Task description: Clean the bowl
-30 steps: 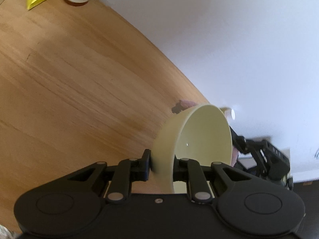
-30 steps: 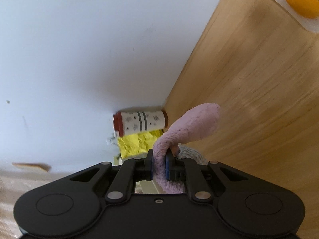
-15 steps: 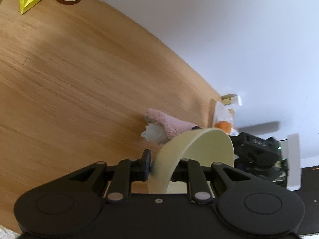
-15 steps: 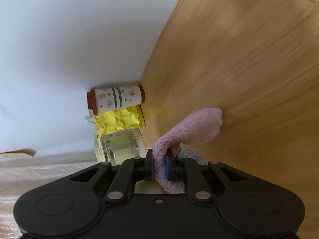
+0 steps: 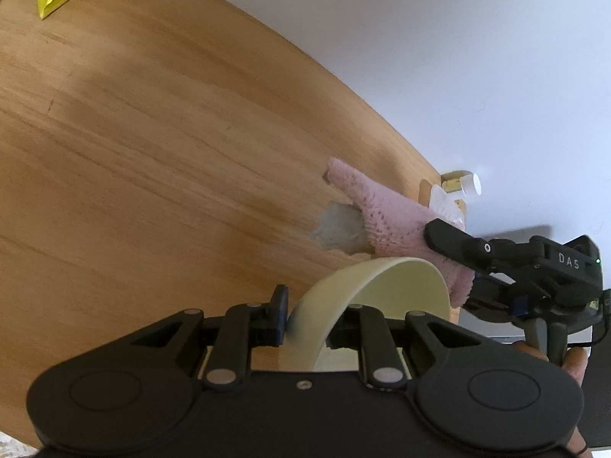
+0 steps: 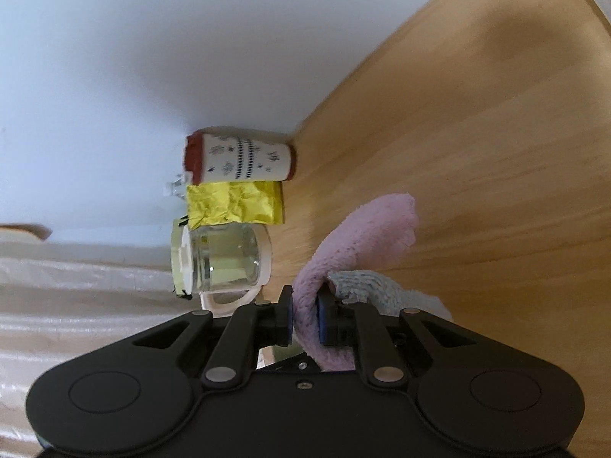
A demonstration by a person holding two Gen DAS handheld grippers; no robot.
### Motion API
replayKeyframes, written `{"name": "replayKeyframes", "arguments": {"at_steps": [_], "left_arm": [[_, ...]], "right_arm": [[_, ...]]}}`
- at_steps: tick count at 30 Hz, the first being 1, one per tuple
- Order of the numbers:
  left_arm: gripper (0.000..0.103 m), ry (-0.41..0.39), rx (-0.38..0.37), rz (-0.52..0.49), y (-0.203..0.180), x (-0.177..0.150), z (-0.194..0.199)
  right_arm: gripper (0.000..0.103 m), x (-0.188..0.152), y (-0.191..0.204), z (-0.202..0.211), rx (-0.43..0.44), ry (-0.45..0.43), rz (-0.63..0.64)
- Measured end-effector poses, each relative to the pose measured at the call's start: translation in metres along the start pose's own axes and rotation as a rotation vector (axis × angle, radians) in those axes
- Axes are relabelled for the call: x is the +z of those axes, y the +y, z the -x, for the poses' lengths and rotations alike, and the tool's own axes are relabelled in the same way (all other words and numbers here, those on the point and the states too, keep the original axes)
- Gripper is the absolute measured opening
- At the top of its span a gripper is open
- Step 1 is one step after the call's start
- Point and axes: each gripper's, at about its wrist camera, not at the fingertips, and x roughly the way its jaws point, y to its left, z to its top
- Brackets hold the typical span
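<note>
On wooden bench (image 5: 152,152) by white wall (image 5: 420,38): your left hand-held gripper (image 5: 305,316) clamps bowl (image 5: 382,286) rim; right hand-held gripper (image 6: 305,313), at 3 o'clock, pinches pink cloth (image 6: 366,229).

Pale yellow bowl (image 5: 366,286); pink cloth (image 6: 359,236); yellow foil bag (image 6: 235,204); red-trimmed patterned white cup (image 6: 244,160).

Soft, even daylight in both views. Strong fisheye bending; dark corners. Wooden surface (image 5: 152,145) carries broad soft shadow patches beside pink cloth (image 5: 385,221). Surface grain streaked with slight motion blur near glass jar (image 6: 225,259). White wall (image 6: 114,57) bright, featureless.
</note>
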Motion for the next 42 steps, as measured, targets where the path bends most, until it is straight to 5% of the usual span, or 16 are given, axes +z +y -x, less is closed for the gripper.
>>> {"name": "replayKeyframes", "arguments": {"at_steps": [21,29,42], "left_arm": [[0.019,0.020,-0.017,0.001,-0.004,0.004,-0.008],[0.019,0.019,-0.011,-0.052,-0.013,0.005,-0.006],[0.019,0.032,0.011,-0.094,-0.020,0.001,-0.012]], "right_arm": [[0.017,0.010,-0.053,-0.041,-0.025,0.136,-0.153],[0.020,0.031,-0.010,-0.038,0.039,0.191,-0.016],[0.019,0.040,0.040,-0.062,-0.017,0.370,0.177]]}}
